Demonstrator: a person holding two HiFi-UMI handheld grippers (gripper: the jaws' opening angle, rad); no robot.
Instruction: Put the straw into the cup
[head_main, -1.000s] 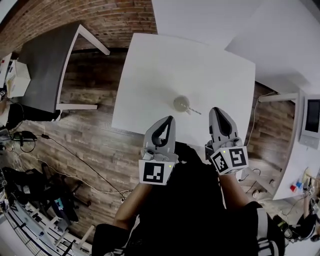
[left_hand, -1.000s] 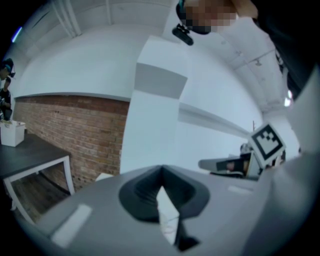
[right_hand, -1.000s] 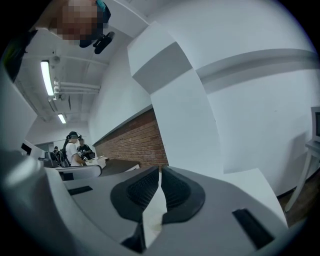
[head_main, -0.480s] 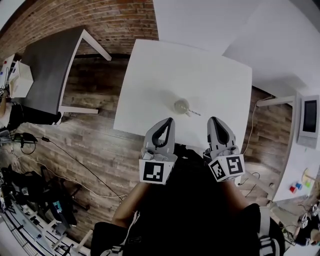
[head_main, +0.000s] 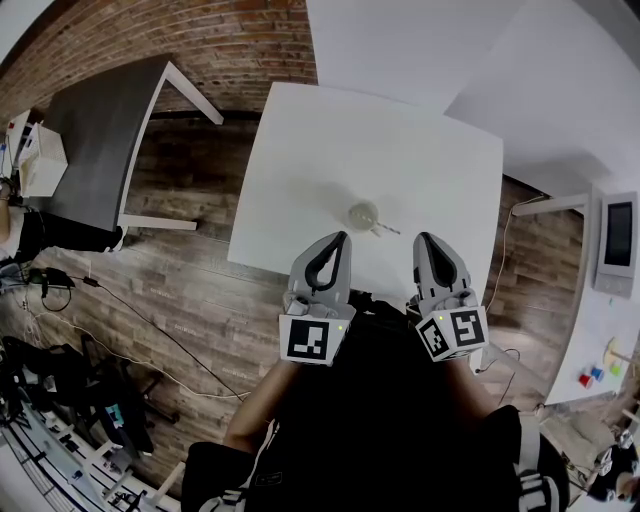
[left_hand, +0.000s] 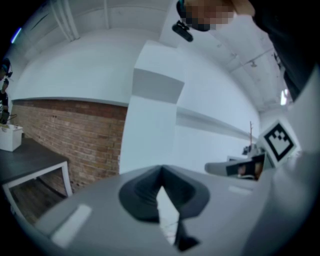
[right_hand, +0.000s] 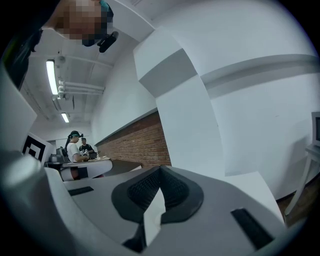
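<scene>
A small clear cup (head_main: 362, 213) stands on the white table (head_main: 400, 140), near its front edge. A thin straw (head_main: 387, 229) lies flat on the table just right of the cup. My left gripper (head_main: 340, 238) hangs over the front edge, below and left of the cup, with its jaws shut and empty. My right gripper (head_main: 425, 240) is level with it, below and right of the straw, also shut on nothing. In the left gripper view the left gripper's (left_hand: 161, 170) tips meet, and in the right gripper view the right gripper's (right_hand: 160, 171) tips meet. Neither of those views shows the cup or the straw.
A dark grey table (head_main: 100, 130) stands to the left across a strip of wooden floor (head_main: 180, 270). A brick wall (head_main: 200, 35) runs along the back. At the right is a white desk with a monitor (head_main: 617, 235). Two people (right_hand: 77, 147) are far off in the right gripper view.
The head view has shifted slightly. Both grippers stay shut at the table's front edge, the right one a touch further left. Cup and straw have not moved.
</scene>
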